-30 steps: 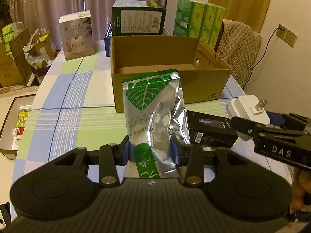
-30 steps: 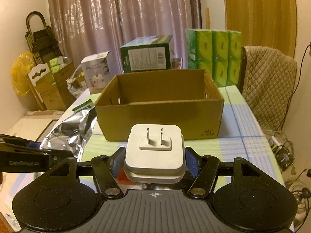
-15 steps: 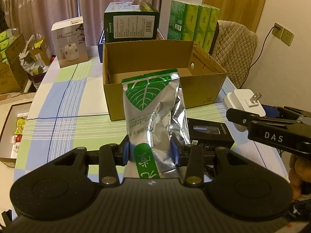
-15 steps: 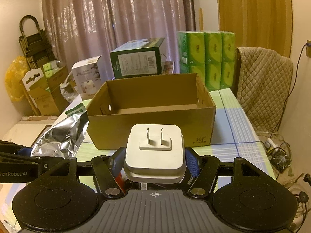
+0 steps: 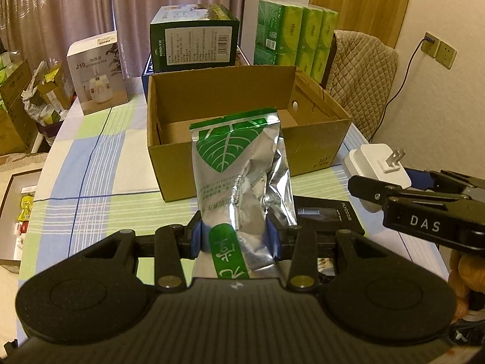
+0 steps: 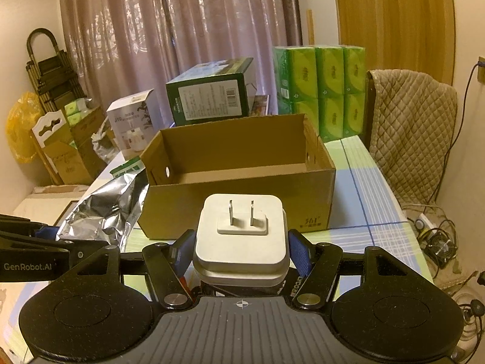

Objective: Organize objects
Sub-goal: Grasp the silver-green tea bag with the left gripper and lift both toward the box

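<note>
My left gripper (image 5: 235, 238) clamps a silver-green foil pouch (image 5: 239, 170) upright, near the open cardboard box (image 5: 248, 139). My right gripper (image 6: 241, 253) pinches a white plug adapter (image 6: 241, 230), prongs facing the box.

Crinkly glossy foil pouch (image 5: 239, 163), matt white plastic plug (image 6: 241, 233) w/ metal prongs, plain cardboard box (image 6: 239, 200).

Probably a home dining room: checked tablecloth (image 5: 91, 151), curtains (image 6: 182, 30) (floor-length), padded chair (image 6: 415, 121).
</note>
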`<state>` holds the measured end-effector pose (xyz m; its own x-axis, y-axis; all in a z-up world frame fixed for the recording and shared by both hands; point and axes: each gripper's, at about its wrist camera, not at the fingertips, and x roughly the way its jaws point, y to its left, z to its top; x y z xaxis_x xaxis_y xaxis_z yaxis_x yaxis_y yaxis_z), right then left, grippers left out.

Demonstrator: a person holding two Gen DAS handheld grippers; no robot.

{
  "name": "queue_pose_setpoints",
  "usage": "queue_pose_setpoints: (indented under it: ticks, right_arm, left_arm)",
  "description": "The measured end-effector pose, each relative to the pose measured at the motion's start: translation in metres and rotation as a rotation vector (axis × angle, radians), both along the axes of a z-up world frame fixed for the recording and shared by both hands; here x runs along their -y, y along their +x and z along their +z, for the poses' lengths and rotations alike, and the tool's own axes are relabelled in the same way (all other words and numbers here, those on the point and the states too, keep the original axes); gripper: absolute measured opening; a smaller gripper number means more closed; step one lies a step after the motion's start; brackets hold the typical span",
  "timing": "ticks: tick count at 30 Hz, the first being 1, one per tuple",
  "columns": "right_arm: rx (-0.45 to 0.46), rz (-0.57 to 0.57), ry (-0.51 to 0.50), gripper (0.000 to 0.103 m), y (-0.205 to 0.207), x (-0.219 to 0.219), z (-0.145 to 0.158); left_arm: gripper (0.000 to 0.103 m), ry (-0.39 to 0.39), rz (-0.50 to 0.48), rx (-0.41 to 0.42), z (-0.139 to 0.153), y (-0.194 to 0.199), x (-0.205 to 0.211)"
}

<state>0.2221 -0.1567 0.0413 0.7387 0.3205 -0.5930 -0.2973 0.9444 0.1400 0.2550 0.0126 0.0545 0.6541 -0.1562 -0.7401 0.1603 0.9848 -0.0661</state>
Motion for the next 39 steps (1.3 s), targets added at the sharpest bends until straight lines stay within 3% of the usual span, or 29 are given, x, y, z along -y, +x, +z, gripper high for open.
queue_pose_setpoints:
  ticks: [6,13,22,28,39]
  right_arm:
    - [-0.008,-0.004,0.018,0.062,0.018,0.007,0.003]
    - [0.013,-0.009,0.026,0.062,0.044,0.016,0.026]
    - [0.039,0.05,0.028,0.062,0.1,0.001,0.054]
    - [-0.001,0.058,0.034,0.062,0.148,-0.006,0.044]
    - [-0.064,0.035,0.043,0.062,0.198,-0.007,0.006]
  left_arm:
    - [0.036,-0.011,-0.008,0.007,0.005,0.009,0.003]
    - [0.036,-0.016,-0.015,0.02,0.016,0.027,0.006]
    - [0.036,-0.042,0.002,0.047,0.043,0.076,-0.005]
    - [0.036,-0.02,0.009,0.045,0.045,0.115,-0.009]
    - [0.036,-0.036,0.016,0.005,0.014,0.166,-0.005]
